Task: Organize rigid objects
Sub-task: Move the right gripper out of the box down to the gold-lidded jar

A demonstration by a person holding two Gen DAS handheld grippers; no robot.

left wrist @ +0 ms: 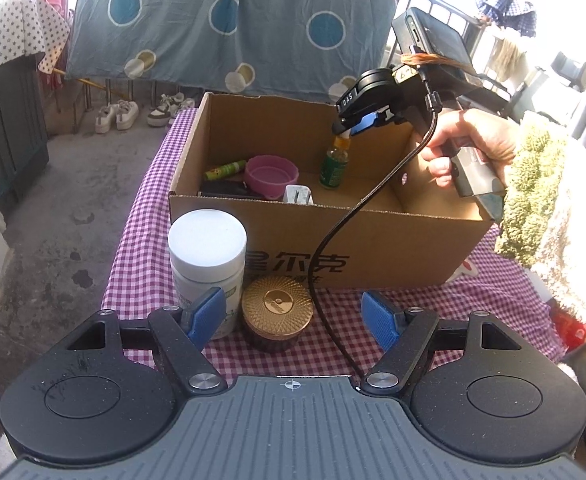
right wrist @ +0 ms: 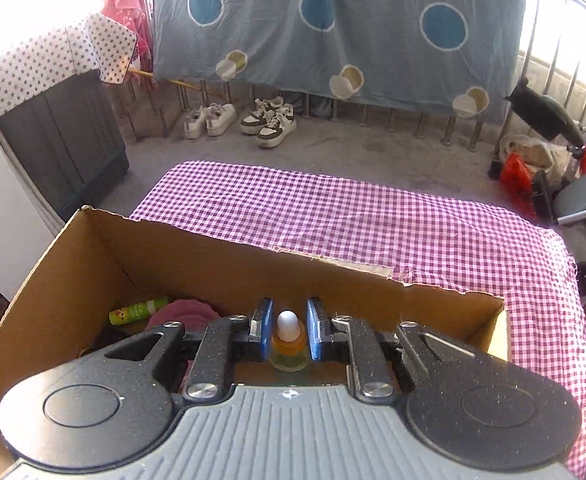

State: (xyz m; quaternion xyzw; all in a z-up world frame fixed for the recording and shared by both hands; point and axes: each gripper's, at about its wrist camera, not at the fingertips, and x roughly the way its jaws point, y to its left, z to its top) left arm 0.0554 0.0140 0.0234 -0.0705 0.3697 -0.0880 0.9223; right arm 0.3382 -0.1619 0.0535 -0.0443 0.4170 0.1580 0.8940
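Observation:
A cardboard box (left wrist: 373,256) stands on the checked tablecloth. Inside lie a pink bowl (left wrist: 271,176), a green tube (left wrist: 225,170), a white plug (left wrist: 298,194) and a dark item. My right gripper (left wrist: 351,130) is over the box, its blue pads (right wrist: 314,328) at either side of the top of a small green bottle (left wrist: 334,164) with a white cap (right wrist: 287,322), a small gap each side. My left gripper (left wrist: 297,320) is open in front of the box, above a gold-lidded jar (left wrist: 277,312). A white-capped bottle (left wrist: 207,256) stands by its left pad (left wrist: 207,314).
The checked cloth (right wrist: 373,216) stretches beyond the box. Shoes (right wrist: 269,120) stand on the concrete floor by a hung blue sheet (right wrist: 333,28). A dark cabinet (right wrist: 65,136) is at the left, a railing and clutter at the right. A black cable (left wrist: 333,240) hangs from the right gripper.

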